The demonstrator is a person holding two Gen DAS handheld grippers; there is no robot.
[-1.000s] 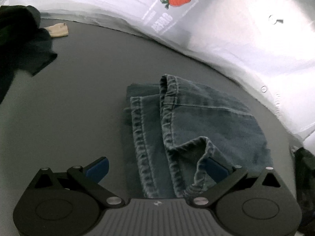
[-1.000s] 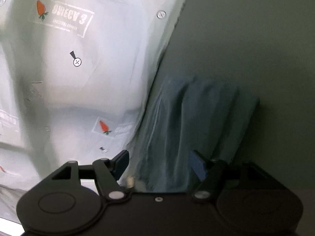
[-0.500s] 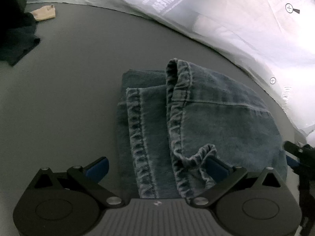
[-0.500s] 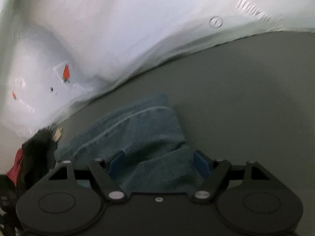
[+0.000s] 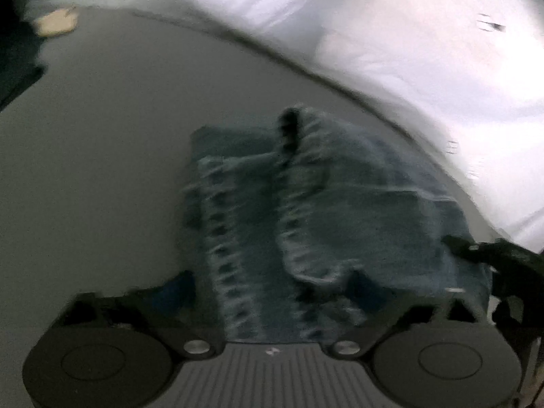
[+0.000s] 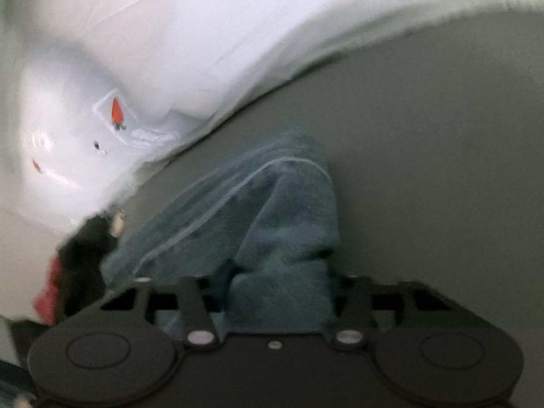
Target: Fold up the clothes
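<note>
Presently, garment: one pair of blue denim jeans (image 5: pixel 340 210), folded into a compact multi-layer bundle, lying on the dark grey worktop (image 5: pixel 102 170) near its far edge, just beside the white printed plastic sheet (image 5: pixel 408 51).
Left hand-held gripper (image 5: pixel 272 292): fingers spread wide, straddling the near end of the bundle; the blue pads sit either side of the hemmed layers, not pressed onto them.
Right hand-held gripper (image 6: pixel 272 292): fingers apart with a thick fold of denim (image 6: pixel 282 238) between them; blur hides whether the pads bear on the cloth, so grip cannot be told.
Stage: bundle fits either a fold being finished or a folded piece being taken up to set aside.
Risk 1: loose top flap with curled hem could slip open if only some layers are caught.
Risk 2: uneven pull from the two sides would skew the stacked edges.
Risk 3: bundle sits close to the sheet; a push could drive it against the plastic.
Count, jeans: one.
Count, grippers: two.
Count, other dark garment (image 5: pixel 17 61): one, far left.
Count, small beige cloth scrap (image 5: pixel 56 22): one, beside it.
Count, carrot prints on sheet (image 6: pixel 116 112): one clear in right view; others too blurred.
</note>
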